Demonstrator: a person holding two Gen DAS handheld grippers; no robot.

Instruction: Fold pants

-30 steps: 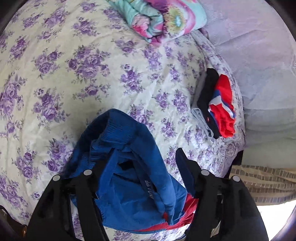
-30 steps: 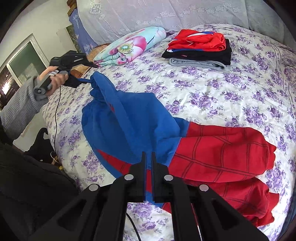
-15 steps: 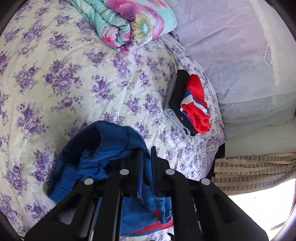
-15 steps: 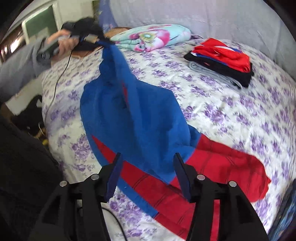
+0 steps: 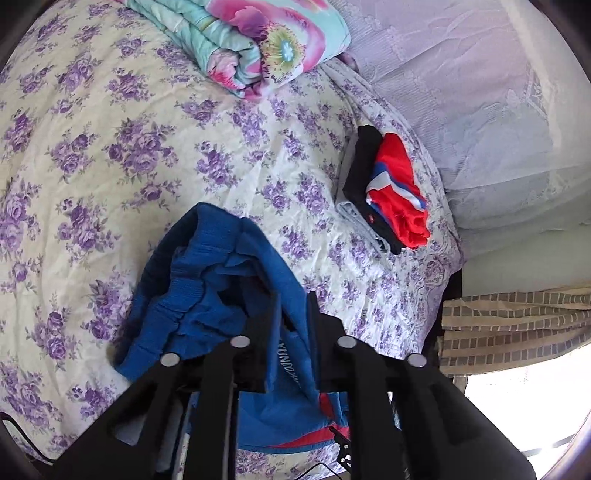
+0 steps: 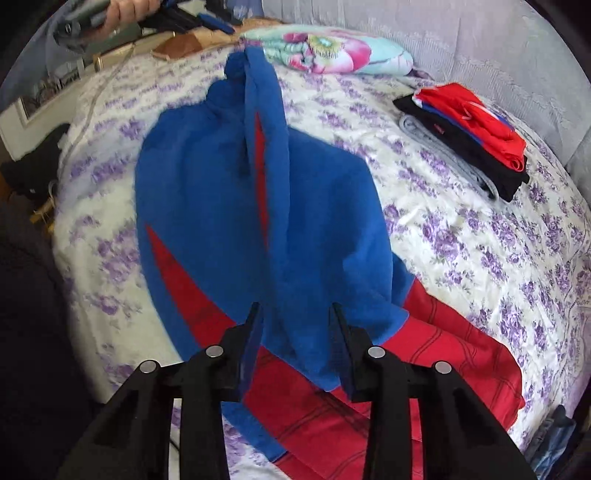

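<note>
Blue pants with red legs lie spread on the flowered bedspread. Their waist end is pulled up into a peak at the far left, below a person's hand. In the left wrist view my left gripper pinches a fold of the bunched blue waistband; its jaws are opening slightly but still grip the cloth. My right gripper hovers over the blue seat near the red legs. Its jaws are closing, a blue fold lies between them, and the pads stand apart from it.
A stack of folded red, black and grey clothes sits near the bed's far right edge. A rolled floral blanket lies at the head. A lace cover and a striped cloth flank the bed.
My left gripper went from open to shut on the waistband and lifted it. My right gripper went from shut to open, rolled and dropped toward the blue seat, and its jaws have since narrowed.
</note>
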